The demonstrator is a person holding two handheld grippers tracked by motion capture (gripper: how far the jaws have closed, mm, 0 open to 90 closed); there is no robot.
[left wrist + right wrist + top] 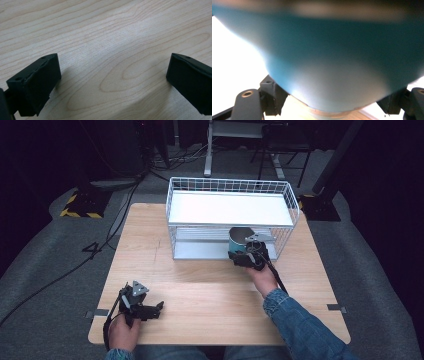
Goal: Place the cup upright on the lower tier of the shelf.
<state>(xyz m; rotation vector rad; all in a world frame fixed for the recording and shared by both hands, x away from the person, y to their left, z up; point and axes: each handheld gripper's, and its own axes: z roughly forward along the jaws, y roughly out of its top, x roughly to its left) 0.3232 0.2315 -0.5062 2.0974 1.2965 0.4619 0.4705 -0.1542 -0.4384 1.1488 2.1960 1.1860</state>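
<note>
Your right gripper [248, 256] grips the teal cup [240, 240] at the wire rack [230, 215].
Its fingers clamp the cup's sides at the front of the rack's lower shelf. Your left gripper [150, 310] rests low on the wooden surface [210, 295], near its front left corner, fingers spread wide and empty.

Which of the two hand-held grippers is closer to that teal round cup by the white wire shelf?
The right hand-held gripper: its jaws sit on either side of the teal round cup at the white wire shelf. The left hand-held gripper lies far off, open, at the wooden table's near left edge.
</note>
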